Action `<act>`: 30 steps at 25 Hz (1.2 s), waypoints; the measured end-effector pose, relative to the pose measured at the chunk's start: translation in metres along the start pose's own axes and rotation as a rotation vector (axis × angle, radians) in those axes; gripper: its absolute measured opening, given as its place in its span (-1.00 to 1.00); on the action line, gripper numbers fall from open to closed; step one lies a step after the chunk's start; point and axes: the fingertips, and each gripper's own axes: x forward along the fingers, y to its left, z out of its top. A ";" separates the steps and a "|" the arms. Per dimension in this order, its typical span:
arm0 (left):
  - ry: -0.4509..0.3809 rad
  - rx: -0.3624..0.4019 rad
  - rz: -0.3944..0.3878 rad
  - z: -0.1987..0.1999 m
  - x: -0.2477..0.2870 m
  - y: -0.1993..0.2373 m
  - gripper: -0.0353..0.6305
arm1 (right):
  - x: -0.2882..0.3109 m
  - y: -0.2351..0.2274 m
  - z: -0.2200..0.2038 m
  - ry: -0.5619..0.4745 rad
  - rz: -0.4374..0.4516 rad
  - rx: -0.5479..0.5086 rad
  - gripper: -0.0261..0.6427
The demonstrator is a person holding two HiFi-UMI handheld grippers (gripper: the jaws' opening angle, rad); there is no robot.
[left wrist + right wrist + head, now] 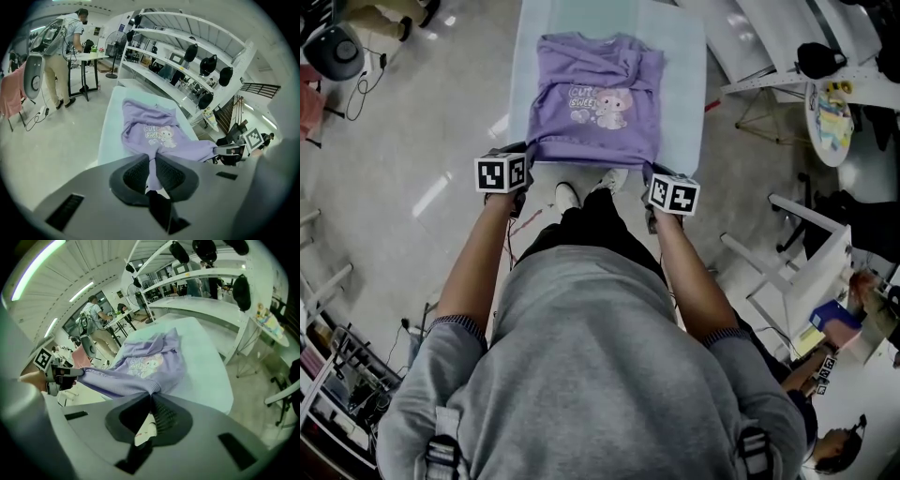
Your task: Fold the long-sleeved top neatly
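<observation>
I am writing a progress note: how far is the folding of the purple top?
Done: the sleeves look folded in over the purple top on the table. In hand: left gripper and right gripper each pinch its near hem. Remaining: fold the hem up toward the collar.

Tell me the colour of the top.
The top is lilac purple with a pale cartoon print; the head view shows it best.

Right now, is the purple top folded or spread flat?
Top partly folded: sleeves tucked across front, body full length, hem pinched in left tool and right tool.
</observation>
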 end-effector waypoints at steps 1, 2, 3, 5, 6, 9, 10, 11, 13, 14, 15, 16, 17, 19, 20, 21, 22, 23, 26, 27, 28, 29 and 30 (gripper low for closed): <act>-0.004 0.001 -0.001 0.002 -0.002 -0.002 -0.75 | -0.005 -0.001 0.003 -0.005 -0.001 -0.002 -0.85; -0.008 0.003 0.000 0.004 -0.004 -0.005 -0.75 | -0.010 -0.002 0.006 -0.010 -0.001 -0.004 -0.85; -0.010 0.007 0.002 0.006 -0.005 -0.007 -0.75 | -0.015 -0.004 0.008 -0.016 -0.002 -0.005 -0.85; -0.008 0.011 0.002 0.008 -0.006 -0.010 -0.75 | -0.024 -0.006 0.015 -0.031 -0.006 -0.008 -0.85; -0.007 0.009 0.000 0.009 -0.007 -0.012 -0.75 | -0.028 -0.008 0.020 -0.042 -0.009 -0.012 -0.85; -0.014 0.002 0.000 0.018 -0.006 -0.015 -0.75 | -0.034 -0.012 0.040 -0.074 -0.015 -0.034 -0.85; -0.018 -0.001 0.000 0.023 -0.005 -0.016 -0.75 | -0.035 -0.013 0.048 -0.082 -0.014 -0.042 -0.85; -0.021 -0.003 -0.001 0.028 -0.004 -0.018 -0.75 | -0.035 -0.015 0.055 -0.089 -0.012 -0.048 -0.85; -0.027 -0.007 0.000 0.040 -0.001 -0.021 -0.75 | -0.035 -0.017 0.071 -0.102 -0.003 -0.055 -0.85; -0.030 -0.008 0.001 0.047 0.000 -0.022 -0.75 | -0.035 -0.019 0.079 -0.108 0.002 -0.056 -0.85; -0.032 -0.010 0.004 0.053 0.001 -0.023 -0.75 | -0.035 -0.020 0.088 -0.114 0.007 -0.057 -0.85; -0.034 -0.013 0.007 0.059 0.003 -0.023 -0.75 | -0.034 -0.022 0.096 -0.120 0.013 -0.057 -0.85; -0.036 -0.015 0.013 0.065 0.004 -0.023 -0.75 | -0.033 -0.023 0.104 -0.127 0.019 -0.059 -0.85; -0.045 -0.024 0.026 0.077 0.007 -0.023 -0.75 | -0.031 -0.025 0.120 -0.140 0.030 -0.064 -0.86; -0.051 -0.028 0.033 0.084 0.009 -0.023 -0.75 | -0.029 -0.026 0.128 -0.145 0.036 -0.068 -0.86; -0.058 -0.030 0.041 0.091 0.011 -0.023 -0.75 | -0.027 -0.028 0.135 -0.149 0.042 -0.071 -0.86; -0.065 -0.030 0.050 0.098 0.013 -0.024 -0.75 | -0.025 -0.029 0.142 -0.153 0.048 -0.074 -0.85; -0.072 -0.030 0.059 0.105 0.016 -0.024 -0.75 | -0.023 -0.030 0.150 -0.156 0.054 -0.075 -0.85; -0.088 -0.040 0.080 0.124 0.025 -0.023 -0.75 | -0.014 -0.034 0.170 -0.160 0.068 -0.081 -0.85; -0.091 -0.045 0.085 0.129 0.028 -0.023 -0.75 | -0.011 -0.035 0.176 -0.160 0.072 -0.084 -0.85; -0.094 -0.051 0.090 0.133 0.032 -0.022 -0.75 | -0.008 -0.036 0.182 -0.158 0.076 -0.087 -0.85; -0.096 -0.058 0.093 0.138 0.035 -0.021 -0.75 | -0.005 -0.037 0.188 -0.156 0.080 -0.088 -0.85; -0.095 -0.065 0.095 0.142 0.038 -0.020 -0.75 | -0.002 -0.037 0.194 -0.153 0.084 -0.088 -0.85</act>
